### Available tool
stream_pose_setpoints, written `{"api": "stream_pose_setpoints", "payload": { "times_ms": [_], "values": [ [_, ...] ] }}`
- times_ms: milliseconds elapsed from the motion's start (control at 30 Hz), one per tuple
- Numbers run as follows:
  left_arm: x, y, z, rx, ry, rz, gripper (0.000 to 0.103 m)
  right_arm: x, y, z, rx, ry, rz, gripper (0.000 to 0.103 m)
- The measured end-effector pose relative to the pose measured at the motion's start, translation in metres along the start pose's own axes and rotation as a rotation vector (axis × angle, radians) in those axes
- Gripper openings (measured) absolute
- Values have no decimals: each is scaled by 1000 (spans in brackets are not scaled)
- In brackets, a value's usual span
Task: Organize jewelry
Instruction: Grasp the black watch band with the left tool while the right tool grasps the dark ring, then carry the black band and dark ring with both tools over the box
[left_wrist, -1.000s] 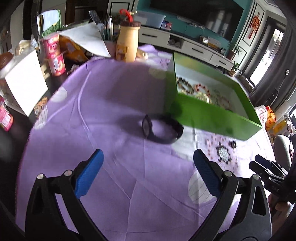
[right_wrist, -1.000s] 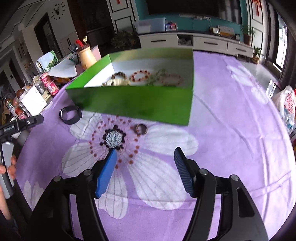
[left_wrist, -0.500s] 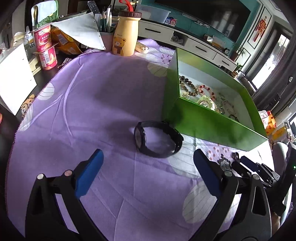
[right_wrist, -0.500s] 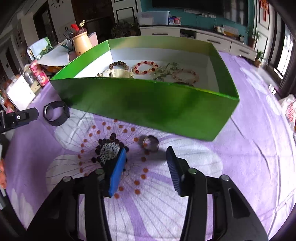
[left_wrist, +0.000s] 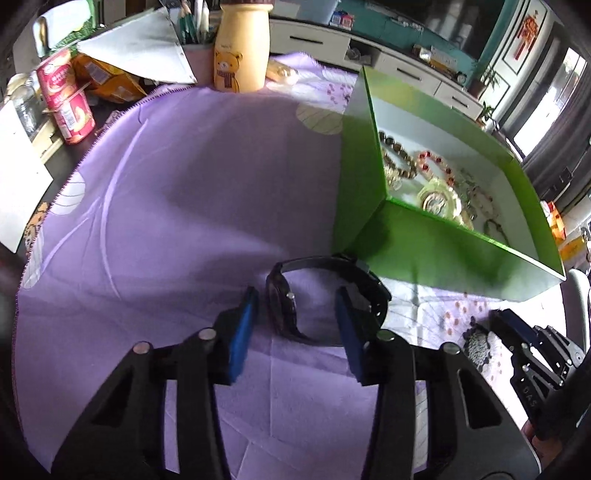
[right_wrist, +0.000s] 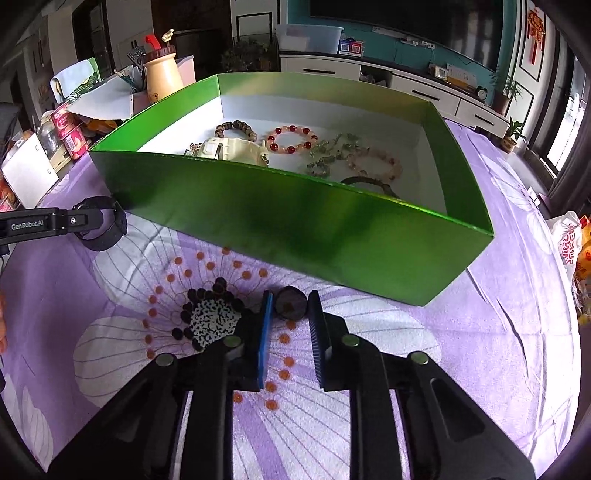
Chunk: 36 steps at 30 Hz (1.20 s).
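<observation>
1. Picking up the last loose pieces looks like the step right now, with both hands working at once.

2. Left hand-held gripper (left_wrist: 295, 325): its jaws have just been closing. The black wristwatch with a dark band (left_wrist: 325, 299) sits between the two blue pads. The watch face is just beside the left pad, and the right pad sits at the band. I cannot tell if the pads press it yet.

3. Right hand-held gripper (right_wrist: 290, 317): its jaws have just been closing too. The small dark round ring (right_wrist: 291, 303) sits right between its tips. The tips look very close to it on both sides, maybe touching.

4. Both pieces lie on the purple flowered cloth (left_wrist: 184, 221) that covers the surface. The watch is next to the corner of the shiny green cardboard box (right_wrist: 295, 218). The ring is just in front of the long near wall of the box.

5. Beaded bracelets (right_wrist: 291, 139) and other pieces already lie inside the box.

6. Next, I think each hand should squeeze until its piece is snug, then lift it over the green wall and let it go inside.

7. The ring is tiny and could slip out, so a slow lift would be best.
</observation>
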<state>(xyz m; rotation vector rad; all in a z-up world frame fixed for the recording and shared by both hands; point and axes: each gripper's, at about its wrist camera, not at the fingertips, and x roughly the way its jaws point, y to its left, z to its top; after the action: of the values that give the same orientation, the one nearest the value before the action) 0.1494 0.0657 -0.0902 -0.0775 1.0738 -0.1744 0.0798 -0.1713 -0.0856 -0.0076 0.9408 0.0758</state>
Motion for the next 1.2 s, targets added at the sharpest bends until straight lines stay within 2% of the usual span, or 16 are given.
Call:
{"api": "stream_pose_setpoints", "payload": {
  "times_ms": [133,267,433,700,900,1200],
  "values": [
    [0,2,2,15,6,12,15,-3,1,-3,-2,5,3,19],
    [-1,9,-1,6,1,4,7,-9,-1,-10,24,3,23,19],
    [-15,10,-9,6,-32,-4,7,-24,0,-19,52,-12,63,19],
    [-43,-2,-43,72,-67,-36,7,-52,2,-35,67,-55,132,19],
    [-52,-9,-66,86,-52,-84,7,-73,-1,-43,72,-67,126,19],
    [-69,-23,-71,127,-74,-98,7,-92,-5,-50,108,-96,136,19]
  ]
}}
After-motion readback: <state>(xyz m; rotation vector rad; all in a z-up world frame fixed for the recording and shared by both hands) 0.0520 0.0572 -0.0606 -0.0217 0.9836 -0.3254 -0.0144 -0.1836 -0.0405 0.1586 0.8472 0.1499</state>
